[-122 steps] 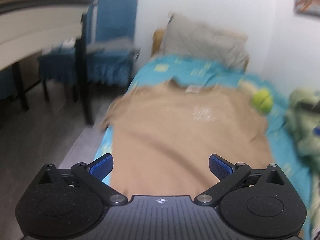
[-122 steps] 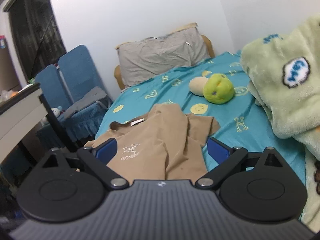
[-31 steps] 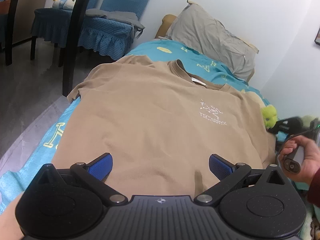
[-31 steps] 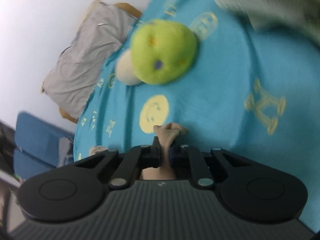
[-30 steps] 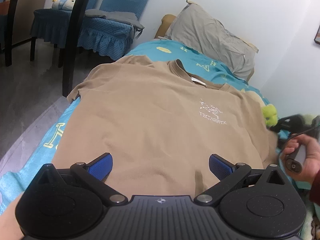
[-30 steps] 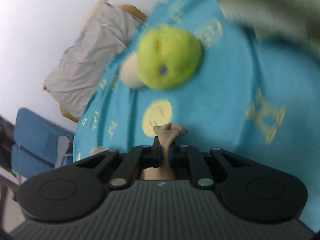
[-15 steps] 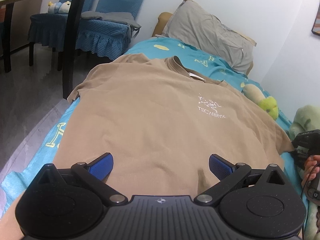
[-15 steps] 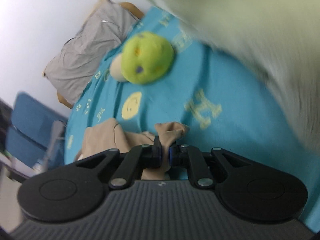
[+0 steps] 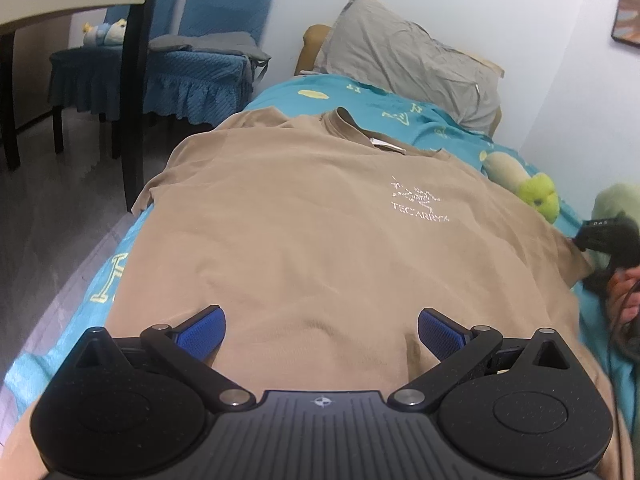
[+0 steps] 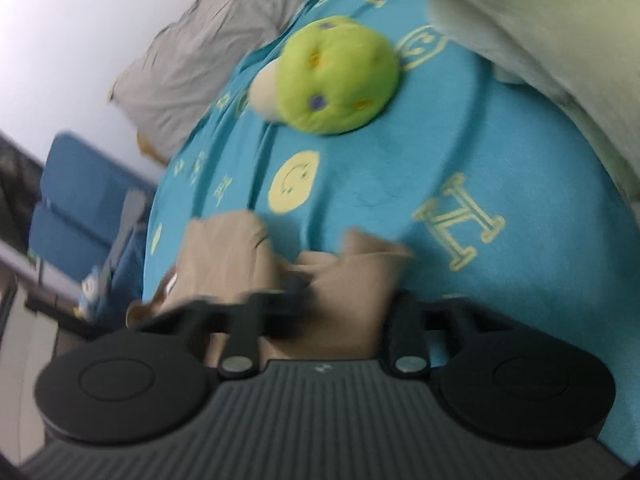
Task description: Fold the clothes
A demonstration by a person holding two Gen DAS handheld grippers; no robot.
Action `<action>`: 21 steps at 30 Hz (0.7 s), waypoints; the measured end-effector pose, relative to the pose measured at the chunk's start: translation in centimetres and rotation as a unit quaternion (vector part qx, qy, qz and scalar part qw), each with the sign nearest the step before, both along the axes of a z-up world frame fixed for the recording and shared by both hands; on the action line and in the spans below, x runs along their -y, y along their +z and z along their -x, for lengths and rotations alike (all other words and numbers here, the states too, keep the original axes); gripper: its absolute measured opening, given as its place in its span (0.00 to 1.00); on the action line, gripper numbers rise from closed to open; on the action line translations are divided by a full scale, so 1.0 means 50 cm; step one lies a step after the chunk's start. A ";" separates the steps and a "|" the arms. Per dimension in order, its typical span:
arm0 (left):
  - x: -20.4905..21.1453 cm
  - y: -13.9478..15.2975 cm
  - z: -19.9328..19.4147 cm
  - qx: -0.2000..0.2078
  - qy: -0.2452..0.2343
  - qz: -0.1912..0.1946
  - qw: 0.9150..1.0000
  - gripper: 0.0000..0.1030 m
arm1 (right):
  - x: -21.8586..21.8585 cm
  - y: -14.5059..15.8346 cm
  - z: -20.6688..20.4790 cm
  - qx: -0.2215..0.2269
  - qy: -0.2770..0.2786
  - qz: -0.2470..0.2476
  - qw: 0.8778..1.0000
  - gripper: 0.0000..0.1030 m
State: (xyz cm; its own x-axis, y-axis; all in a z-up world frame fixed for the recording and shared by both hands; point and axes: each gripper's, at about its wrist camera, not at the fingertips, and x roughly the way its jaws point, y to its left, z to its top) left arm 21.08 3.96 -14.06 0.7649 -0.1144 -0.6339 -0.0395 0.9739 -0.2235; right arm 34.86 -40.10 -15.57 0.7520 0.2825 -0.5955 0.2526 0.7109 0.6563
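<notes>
A tan T-shirt [image 9: 312,240] is seen spread face up across the teal bedsheet [image 9: 404,114], its collar toward the grey pillow [image 9: 412,60] and its white chest print readable only in part. The near hem is hidden behind the body of the left gripper [image 9: 322,334], whose blue pads [image 9: 202,332] are held wide apart above the cloth with nothing between them. At the right edge of the left wrist view, the right gripper [image 10: 344,300] is glimpsed only as a dark shape beside the far sleeve, with part of a hand [image 9: 626,296] cut off by the frame. The right wrist view is smeared by motion: the finger linkages are seen spread to either side with bunched tan sleeve fabric lying between them, but the fingertips themselves are blurred out, so it cannot be told whether the cloth is clamped or released. Beyond the sleeve, a green plush toy [image 10: 336,80] is seen lying on the sheet, and a pale green blanket [image 10: 560,20] is cut off at the upper right corner. A blue-covered chair [image 9: 200,64] is visible beside the bed, its top cropped.
</notes>
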 end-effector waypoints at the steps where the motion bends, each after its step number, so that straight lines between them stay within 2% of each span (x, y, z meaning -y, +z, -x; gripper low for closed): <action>1: 0.000 0.000 0.000 0.000 -0.001 -0.001 1.000 1.00 | -0.003 0.016 0.007 0.011 -0.004 0.014 1.000 0.13; 4: -0.003 0.001 0.001 0.001 -0.001 0.003 1.000 1.00 | 0.002 0.064 0.031 0.054 -0.046 0.044 0.996 0.12; 7: -0.011 0.003 0.003 0.001 0.002 0.012 1.000 1.00 | 0.008 0.106 0.071 0.089 -0.111 0.077 0.987 0.12; 10: -0.014 0.004 0.002 0.000 0.002 0.011 1.000 1.00 | -0.017 0.124 0.096 0.091 -0.118 0.130 0.980 0.12; 11: -0.014 0.004 0.001 -0.001 0.001 0.008 1.000 1.00 | -0.037 0.122 0.100 0.082 -0.102 0.156 0.979 0.12; 15: -0.015 0.006 0.003 -0.002 -0.002 0.002 1.000 1.00 | -0.127 0.089 0.101 0.069 0.016 0.217 0.974 0.13; 18: -0.019 0.006 0.004 -0.002 0.000 0.008 1.000 1.00 | -0.215 0.062 0.118 0.080 0.083 0.279 0.953 0.13; 21: -0.021 0.007 0.005 -0.002 0.000 0.011 1.000 1.00 | -0.284 0.037 0.123 0.077 0.110 0.328 0.935 0.14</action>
State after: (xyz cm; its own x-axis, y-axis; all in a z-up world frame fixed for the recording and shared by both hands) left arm 20.84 5.03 -13.71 0.7630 -0.1273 -0.6337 -0.0409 0.9689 -0.2439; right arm 28.72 -25.87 -13.70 0.8096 0.0520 -0.5846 -0.0087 0.9970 0.0766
